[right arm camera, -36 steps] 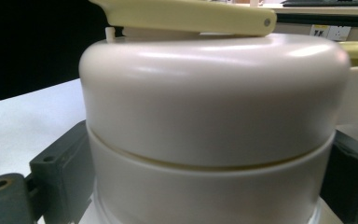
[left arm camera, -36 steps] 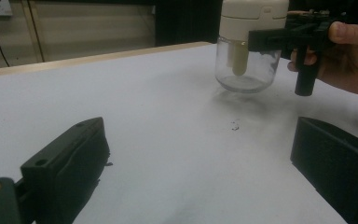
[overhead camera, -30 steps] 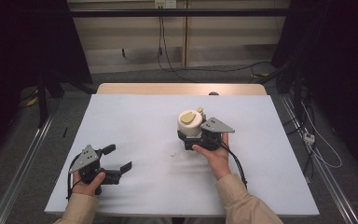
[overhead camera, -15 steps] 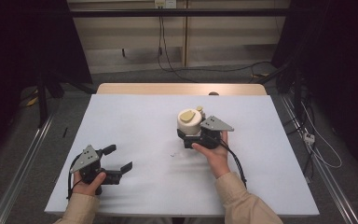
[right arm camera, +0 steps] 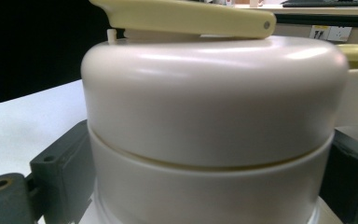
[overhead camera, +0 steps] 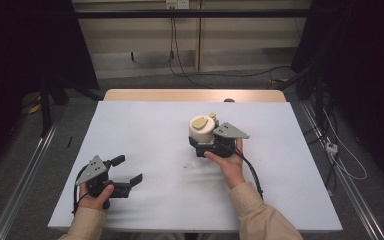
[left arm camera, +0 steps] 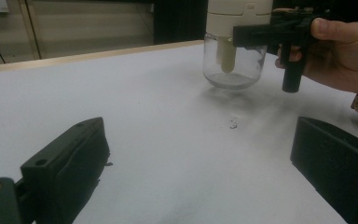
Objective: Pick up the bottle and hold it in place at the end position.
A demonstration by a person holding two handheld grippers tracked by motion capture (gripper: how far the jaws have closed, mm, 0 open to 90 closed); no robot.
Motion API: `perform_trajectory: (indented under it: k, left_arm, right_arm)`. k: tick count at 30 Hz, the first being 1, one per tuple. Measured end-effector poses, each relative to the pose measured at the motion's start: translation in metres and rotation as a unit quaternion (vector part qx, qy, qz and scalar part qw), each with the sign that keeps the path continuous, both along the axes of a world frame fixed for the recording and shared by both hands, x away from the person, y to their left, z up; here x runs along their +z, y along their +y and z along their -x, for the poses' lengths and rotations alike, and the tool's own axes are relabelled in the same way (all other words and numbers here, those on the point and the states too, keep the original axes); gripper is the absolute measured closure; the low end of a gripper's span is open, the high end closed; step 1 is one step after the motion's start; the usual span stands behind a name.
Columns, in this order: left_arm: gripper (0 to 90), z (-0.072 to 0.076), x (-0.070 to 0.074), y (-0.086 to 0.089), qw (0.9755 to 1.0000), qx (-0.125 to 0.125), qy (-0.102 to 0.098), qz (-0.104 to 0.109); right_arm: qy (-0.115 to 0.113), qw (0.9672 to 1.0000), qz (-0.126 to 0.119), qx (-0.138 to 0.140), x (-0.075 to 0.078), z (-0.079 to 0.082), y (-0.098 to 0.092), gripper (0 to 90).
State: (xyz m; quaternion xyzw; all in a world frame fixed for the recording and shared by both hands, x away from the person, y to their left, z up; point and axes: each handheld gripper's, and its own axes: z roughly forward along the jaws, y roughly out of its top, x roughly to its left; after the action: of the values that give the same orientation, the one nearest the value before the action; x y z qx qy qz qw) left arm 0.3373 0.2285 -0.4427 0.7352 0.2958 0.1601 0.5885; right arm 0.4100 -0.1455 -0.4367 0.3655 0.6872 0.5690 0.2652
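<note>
Near the middle of the white table [overhead camera: 145, 130], a little toward the right: a cream-lidded jar [overhead camera: 201, 129] standing upright, with a clear glass bottom and a yellowish lever on top. Right gripper [overhead camera: 206, 146] clamped on the jar's cream upper part, one black jaw on each side of it, held by the right hand [overhead camera: 228, 163]. Seen from the left gripper view: jar [left arm camera: 235, 42] at upper right, a cream tube hanging inside the clear glass, glass base resting on the table or just above it, hard to tell which. Close up from the right gripper view: cream lid [right arm camera: 214, 100] pressed between the two dark jaws. Toward the near left corner of the table: left gripper [overhead camera: 130, 170], jaws spread wide apart with nothing between them, well apart from the jar, held by the left hand [overhead camera: 96, 195]. Between the two grippers, a small dark speck [left arm camera: 233, 124] on the table.
</note>
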Motion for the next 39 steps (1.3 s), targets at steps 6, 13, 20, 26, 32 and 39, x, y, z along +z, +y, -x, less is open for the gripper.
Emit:
perform_trajectory:
  k: [6, 13, 20, 26, 32, 39]
  left_arm:
    - [3.4, 0.0, 0.0, 0.0, 1.0, 0.0, 0.0, 0.001]
    - [3.4, 0.0, -0.001, -0.001, 1.0, -0.002, 0.001, -0.001]
    - [3.4, 0.0, -0.001, -0.001, 1.0, -0.002, 0.003, 0.0]
    - [3.3, 0.0, -0.001, -0.002, 1.0, -0.001, 0.004, 0.001]
    - [3.3, 0.0, -0.001, -0.002, 1.0, -0.001, 0.004, 0.0]
    - [3.4, 0.0, -0.002, -0.002, 1.0, -0.001, 0.004, 0.001]
  right_arm:
    - [0.001, 1.0, -0.001, -0.002, -0.002, -0.004, 0.001, 5.9]
    - [0.006, 1.0, -0.005, -0.005, -0.004, -0.007, -0.001, 5.9]
    - [0.005, 1.0, -0.002, -0.008, -0.007, -0.01, 0.0, 5.9]
    - [0.006, 0.9999, -0.001, -0.009, -0.007, -0.013, 0.002, 5.9]
    - [0.007, 1.0, -0.002, -0.006, -0.007, -0.016, 0.005, 6.0]
    - [0.007, 1.0, 0.0, -0.004, -0.009, -0.018, 0.007, 6.0]
